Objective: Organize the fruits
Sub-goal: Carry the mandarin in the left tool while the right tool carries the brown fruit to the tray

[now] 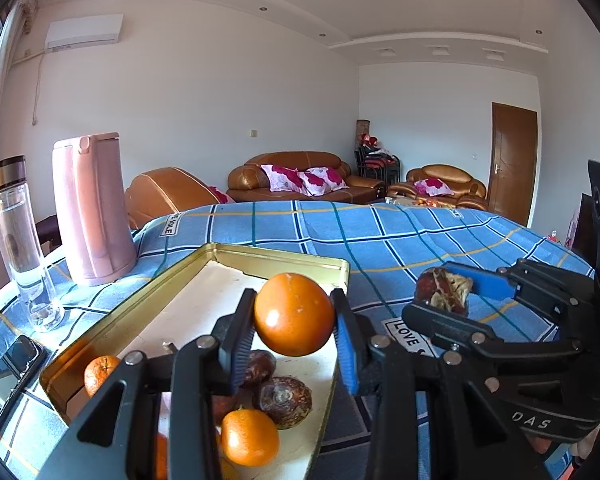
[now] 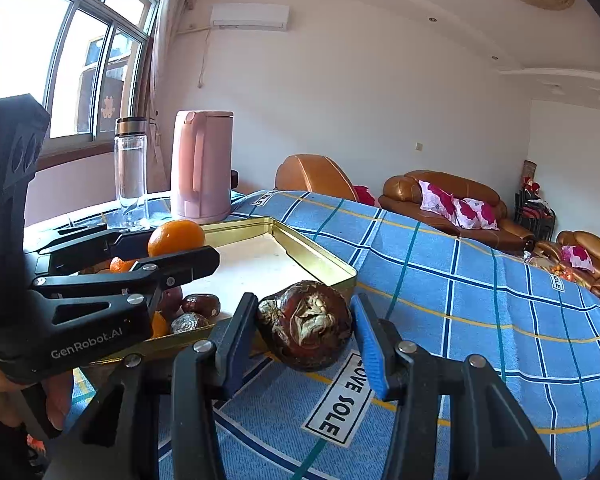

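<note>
Above the tray [image 1: 284, 258], the left gripper [image 1: 294, 316] clamped an orange [image 1: 294, 314], the right gripper [image 2: 305, 326] a brown fruit [image 2: 305, 326]; sorting mid-carry, needing separate spots next.

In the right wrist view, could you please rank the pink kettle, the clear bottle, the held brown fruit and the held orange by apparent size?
1. Pink kettle
2. Clear bottle and brown fruit: about alike; the fruit is much nearer the camera, so unranked.
3. Orange
</note>
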Demonstrator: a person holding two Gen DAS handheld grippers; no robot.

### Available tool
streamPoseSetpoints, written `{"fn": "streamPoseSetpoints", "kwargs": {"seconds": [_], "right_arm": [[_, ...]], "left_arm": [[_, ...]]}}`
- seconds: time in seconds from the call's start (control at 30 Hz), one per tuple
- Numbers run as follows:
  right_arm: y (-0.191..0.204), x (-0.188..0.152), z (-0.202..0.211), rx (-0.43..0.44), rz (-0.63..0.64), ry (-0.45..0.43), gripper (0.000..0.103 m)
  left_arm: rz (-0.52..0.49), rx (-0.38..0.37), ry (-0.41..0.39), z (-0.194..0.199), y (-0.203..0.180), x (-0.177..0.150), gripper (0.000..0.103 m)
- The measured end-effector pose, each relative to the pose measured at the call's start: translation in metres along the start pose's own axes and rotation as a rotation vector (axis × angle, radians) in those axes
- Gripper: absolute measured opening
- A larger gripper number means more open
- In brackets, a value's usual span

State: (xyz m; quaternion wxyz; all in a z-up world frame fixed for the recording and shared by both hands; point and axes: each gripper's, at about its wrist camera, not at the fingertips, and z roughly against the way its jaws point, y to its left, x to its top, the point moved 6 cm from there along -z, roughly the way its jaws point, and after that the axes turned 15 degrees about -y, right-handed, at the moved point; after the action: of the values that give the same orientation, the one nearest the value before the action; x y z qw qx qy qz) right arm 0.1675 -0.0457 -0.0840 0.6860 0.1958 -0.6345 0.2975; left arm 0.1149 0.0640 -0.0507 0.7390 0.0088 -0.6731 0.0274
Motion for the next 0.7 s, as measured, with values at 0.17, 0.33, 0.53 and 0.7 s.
{"fn": "streamPoseSetpoints", "kwargs": {"seconds": [0.17,0.33,0.53,0.7], "right_arm": [[0.009,0.001,-0.005,0.017,0.006,0.005,0.05],[0.02,0.002,-0.011,0.037,0.021,0.01,0.05],[0.031,0.003,-0.017,0.056,0.03,0.014,0.05],[0.036,0.004,-0.02,0.075,0.016,0.015,0.05]], "left_arm": [[0.01,0.018,-0.001,0.005,0.015,-0.001,0.038],[0.016,0.031,0.0,0.009,0.026,-0.002,0.038],[0.028,0.054,0.002,0.015,0.041,-0.002,0.038],[0.04,0.087,0.005,0.02,0.061,-0.003,0.038]]}}
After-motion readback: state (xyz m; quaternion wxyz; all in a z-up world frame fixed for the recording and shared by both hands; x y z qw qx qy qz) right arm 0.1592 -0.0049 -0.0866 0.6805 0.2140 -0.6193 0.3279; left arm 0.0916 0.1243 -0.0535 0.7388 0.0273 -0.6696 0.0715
